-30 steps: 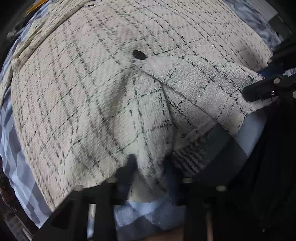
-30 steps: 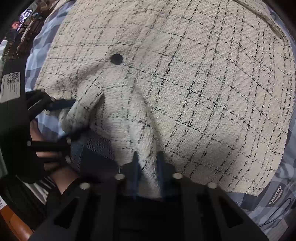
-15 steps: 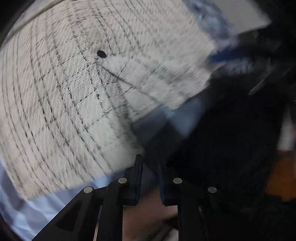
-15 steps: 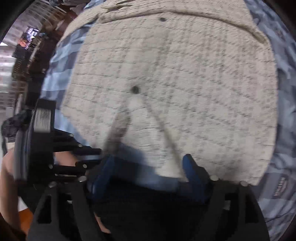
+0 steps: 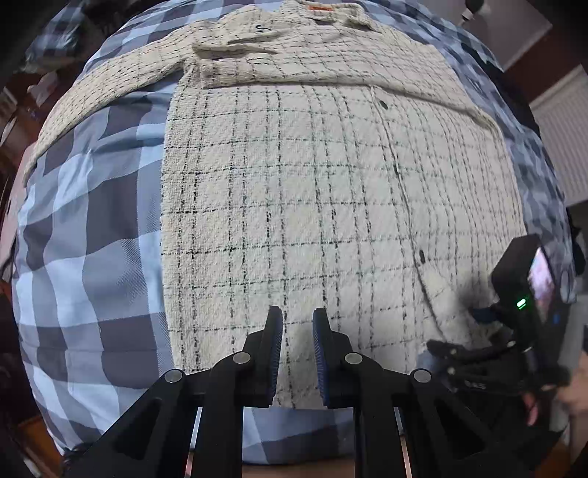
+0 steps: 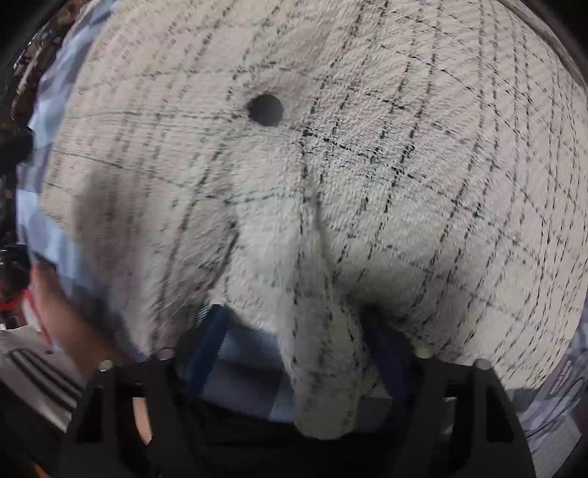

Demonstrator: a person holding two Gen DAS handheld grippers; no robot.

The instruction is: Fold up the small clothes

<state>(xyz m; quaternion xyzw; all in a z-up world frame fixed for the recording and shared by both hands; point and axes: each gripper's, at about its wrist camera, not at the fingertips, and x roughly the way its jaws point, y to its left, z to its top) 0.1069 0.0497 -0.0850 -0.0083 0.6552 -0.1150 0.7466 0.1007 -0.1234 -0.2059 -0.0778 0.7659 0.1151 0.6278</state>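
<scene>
Left gripper (image 5: 297,323) above shirt (image 5: 294,184), pointing steeply down.

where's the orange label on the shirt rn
In the left wrist view, the orange label sits at the top centre, inside the collar of the checked shirt.

cream black-checked shirt (image 5: 301,206), blue plaid cloth (image 5: 95,235)

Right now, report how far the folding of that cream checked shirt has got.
Done: the shirt lies flat, buttons up, on the blue checked cloth. In hand: the right gripper has just been closing its jaws around a bunched hem edge, not yet pinched; the left gripper hovers empty. Left: one sleeve sticks out sideways, and the body is unfolded.
</scene>
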